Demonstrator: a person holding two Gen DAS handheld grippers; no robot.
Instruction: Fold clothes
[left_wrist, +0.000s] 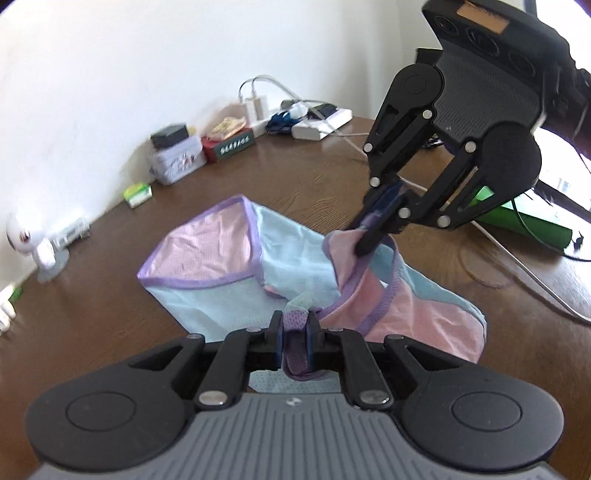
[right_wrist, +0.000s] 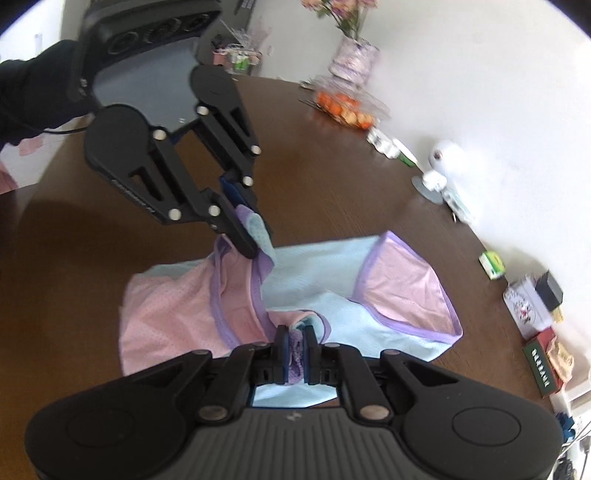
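A pink and light-blue mesh garment (left_wrist: 221, 280) with purple trim lies partly folded on the brown wooden table (left_wrist: 314, 173), its far corner flat and its near side lifted. My left gripper (left_wrist: 295, 332) is shut on a bunch of the purple trim at the near edge. My right gripper (left_wrist: 365, 240) comes in from the upper right and is shut on another raised part of the trim. In the right wrist view the garment (right_wrist: 325, 266) spreads to the right, my right gripper (right_wrist: 295, 343) pinches purple fabric, and my left gripper (right_wrist: 255, 240) holds a lifted fold.
Along the wall stand a tin box (left_wrist: 177, 162), a small green box (left_wrist: 138, 194), a power strip with chargers (left_wrist: 321, 122) and a white gadget (left_wrist: 33, 243). A green object (left_wrist: 532, 218) and cables lie at right. A flower vase (right_wrist: 354, 55) and a fruit tray (right_wrist: 343, 107) stand far back.
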